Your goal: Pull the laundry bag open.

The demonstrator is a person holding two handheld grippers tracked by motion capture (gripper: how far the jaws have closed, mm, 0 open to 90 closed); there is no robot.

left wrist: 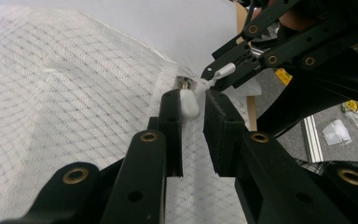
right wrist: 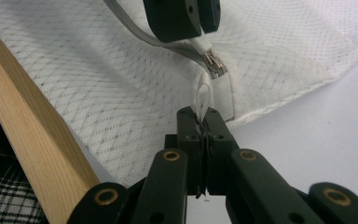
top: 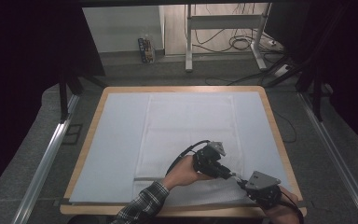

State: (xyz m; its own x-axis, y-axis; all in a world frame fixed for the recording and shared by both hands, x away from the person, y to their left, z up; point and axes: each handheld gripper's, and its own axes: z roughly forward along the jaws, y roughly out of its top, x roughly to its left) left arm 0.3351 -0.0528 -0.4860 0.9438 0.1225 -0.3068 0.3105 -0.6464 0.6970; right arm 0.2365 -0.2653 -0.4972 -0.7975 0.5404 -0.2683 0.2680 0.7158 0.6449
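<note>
Right tool [right wrist: 204, 122]: jaws pressed together on a white loop tab [right wrist: 203, 100] at the corner of the mesh laundry bag [right wrist: 121, 74], just beside the metal zipper slider [right wrist: 214, 64]. Left tool [left wrist: 193, 105]: jaws narrowly apart, white zipper pull [left wrist: 189, 103] between them, lying against one jaw; a firm clamp cannot be confirmed. In the high view both tools meet at the bag's near right corner; bag lies flat on the white sheet [top: 112, 140] covering the wood-edged worktop [top: 279, 140]. Plaid sleeve [top: 142, 205] at near edge.
</note>
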